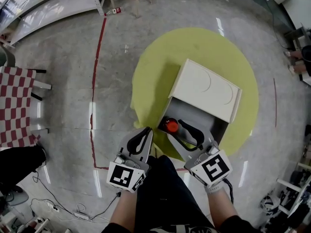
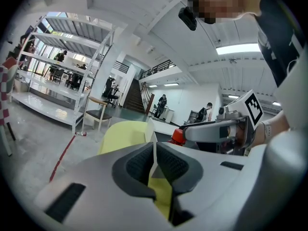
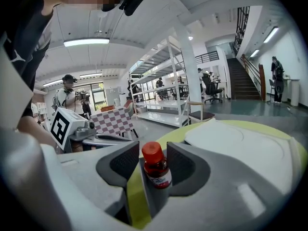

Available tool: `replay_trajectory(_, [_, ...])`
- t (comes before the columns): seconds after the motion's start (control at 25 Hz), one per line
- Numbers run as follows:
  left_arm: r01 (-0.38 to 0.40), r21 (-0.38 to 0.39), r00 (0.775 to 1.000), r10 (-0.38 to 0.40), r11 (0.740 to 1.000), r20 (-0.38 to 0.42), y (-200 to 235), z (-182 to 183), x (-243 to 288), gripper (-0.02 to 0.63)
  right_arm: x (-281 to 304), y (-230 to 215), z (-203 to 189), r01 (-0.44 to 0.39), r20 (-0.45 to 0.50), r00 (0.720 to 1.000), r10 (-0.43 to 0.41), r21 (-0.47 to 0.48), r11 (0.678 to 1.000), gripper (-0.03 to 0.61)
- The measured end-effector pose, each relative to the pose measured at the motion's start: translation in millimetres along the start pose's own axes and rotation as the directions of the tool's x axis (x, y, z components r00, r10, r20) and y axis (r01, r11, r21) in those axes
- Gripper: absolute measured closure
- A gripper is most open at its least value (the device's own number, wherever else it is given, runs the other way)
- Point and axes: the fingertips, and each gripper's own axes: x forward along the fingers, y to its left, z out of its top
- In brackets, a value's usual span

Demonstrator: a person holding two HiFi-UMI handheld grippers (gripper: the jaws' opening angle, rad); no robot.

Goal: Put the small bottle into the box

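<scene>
A small bottle (image 1: 171, 126) with a red cap stands upright in the near left corner of the open box (image 1: 219, 128), whose white lid (image 1: 206, 89) is tipped back. My right gripper (image 1: 179, 131) reaches into the box and is open, with the bottle (image 3: 156, 165) between its fingertips and a gap showing on one side. To the left of the box my left gripper (image 1: 145, 134) hangs over the yellow mat, shut with nothing in it. In the left gripper view its jaws (image 2: 154, 160) meet, and the red cap (image 2: 178, 136) shows beyond them.
The box sits on a round yellow mat (image 1: 146, 81) on a grey stone floor. A red line (image 1: 92, 106) runs down the floor at left, beside a red-checked chair (image 1: 14, 106). Cables (image 1: 58, 208) lie at lower left. Shelving and other people stand far off.
</scene>
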Motion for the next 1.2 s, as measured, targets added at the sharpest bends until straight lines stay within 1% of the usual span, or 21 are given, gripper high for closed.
replay_trajectory(0.4, [0.004, 0.013, 1.0, -0.004, 1.0, 0.01, -7, 6, -3, 0.589, -13, -1, 12, 0.025, 0.035, 0.999, -0.025, -0.02, 0.999, 0.416])
replay_trajectory(0.56, [0.003, 0.026, 1.0, -0.003, 1.0, 0.015, -8, 13, -5, 0.589, -16, -2, 16, 0.036, 0.039, 0.999, -0.035, -0.011, 0.999, 0.431])
replay_trajectory(0.64, [0.003, 0.034, 1.0, -0.004, 0.999, 0.02, -10, 17, -6, 0.589, -19, -1, 17, 0.033, 0.048, 0.998, -0.032, -0.016, 0.999, 0.45])
replay_trajectory(0.72, [0.004, 0.04, 1.0, -0.005, 0.999, 0.025, -11, 21, -6, 0.589, -23, -2, 19, 0.043, 0.055, 0.998, -0.042, -0.015, 0.999, 0.483])
replay_trajectory(0.96, [0.016, 0.063, 0.999, -0.018, 0.998, 0.036, -15, 35, -6, 0.589, -35, -11, 30, 0.083, 0.085, 0.993, -0.085, 0.029, 0.996, 0.569])
replay_trajectory(1.2, [0.032, 0.072, 0.998, -0.035, 0.997, 0.043, -22, 52, -3, 0.589, -48, -17, 40, 0.105, 0.099, 0.989, -0.111, 0.058, 0.993, 0.572])
